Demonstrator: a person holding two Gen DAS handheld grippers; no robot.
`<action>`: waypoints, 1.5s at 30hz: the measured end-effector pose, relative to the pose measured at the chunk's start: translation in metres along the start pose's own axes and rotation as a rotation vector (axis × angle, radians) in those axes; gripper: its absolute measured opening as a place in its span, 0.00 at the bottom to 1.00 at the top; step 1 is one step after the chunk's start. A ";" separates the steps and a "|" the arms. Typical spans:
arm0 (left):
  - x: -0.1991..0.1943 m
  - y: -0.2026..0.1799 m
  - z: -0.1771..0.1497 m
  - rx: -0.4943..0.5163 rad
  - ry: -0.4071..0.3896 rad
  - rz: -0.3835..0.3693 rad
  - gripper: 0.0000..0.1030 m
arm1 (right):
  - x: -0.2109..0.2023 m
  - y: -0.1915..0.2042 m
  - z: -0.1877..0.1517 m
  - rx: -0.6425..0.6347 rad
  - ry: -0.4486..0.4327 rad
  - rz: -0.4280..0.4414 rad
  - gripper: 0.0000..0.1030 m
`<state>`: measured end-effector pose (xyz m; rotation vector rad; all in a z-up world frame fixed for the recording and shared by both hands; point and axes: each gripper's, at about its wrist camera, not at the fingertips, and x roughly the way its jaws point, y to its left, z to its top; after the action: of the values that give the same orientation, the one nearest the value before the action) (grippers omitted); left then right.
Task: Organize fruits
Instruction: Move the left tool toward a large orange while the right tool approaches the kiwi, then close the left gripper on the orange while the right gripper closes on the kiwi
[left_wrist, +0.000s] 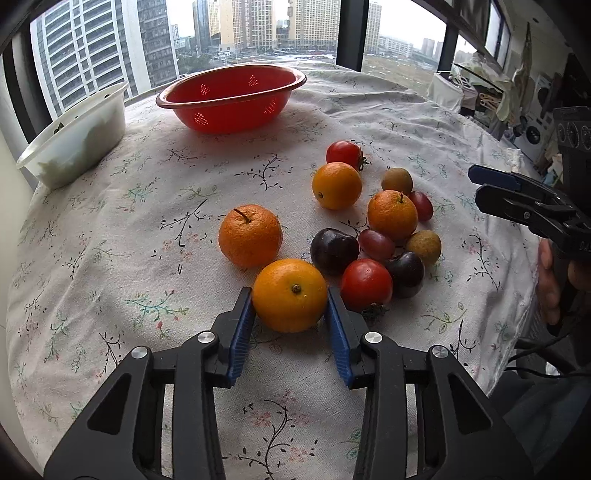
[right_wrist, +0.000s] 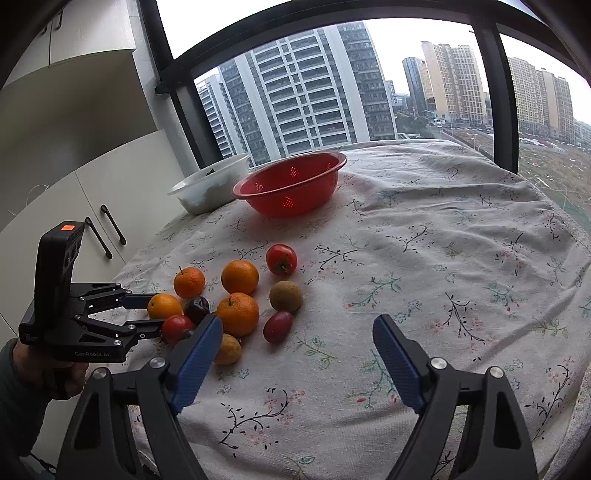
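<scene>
The left tongs (left_wrist: 290, 301) are closed around an orange (left_wrist: 290, 294) at the near edge of the fruit pile, the blue pads touching both its sides while it sits on the cloth-covered counter (left_wrist: 147, 229). Tomatoes, plums, grapes and more oranges lie just beside it. The right tongs (right_wrist: 297, 328) hang open and empty above the cloth. A red colander (left_wrist: 231, 98) and a white bowl (left_wrist: 77, 136) stand at the far edge.

Lit evenly by flat overcast daylight from the far windows (right_wrist: 332, 92). Soft faint shadows under the fruit. Sharp at centre, strongly bowed and darkened toward the fisheye edges; sky blown white.
</scene>
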<state>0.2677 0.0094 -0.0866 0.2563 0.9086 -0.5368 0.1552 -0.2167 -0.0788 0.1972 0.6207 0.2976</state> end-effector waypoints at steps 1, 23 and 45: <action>0.000 0.000 -0.001 0.005 -0.003 0.001 0.35 | 0.001 0.001 0.000 -0.004 0.003 0.000 0.82; -0.017 0.027 -0.018 -0.053 -0.046 -0.060 0.35 | 0.062 0.016 0.043 -0.134 0.274 -0.073 0.53; -0.019 0.033 -0.019 -0.074 -0.055 -0.062 0.35 | 0.088 0.034 0.039 -0.283 0.342 -0.114 0.30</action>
<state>0.2637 0.0519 -0.0827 0.1464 0.8827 -0.5639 0.2395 -0.1591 -0.0860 -0.1654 0.9157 0.3083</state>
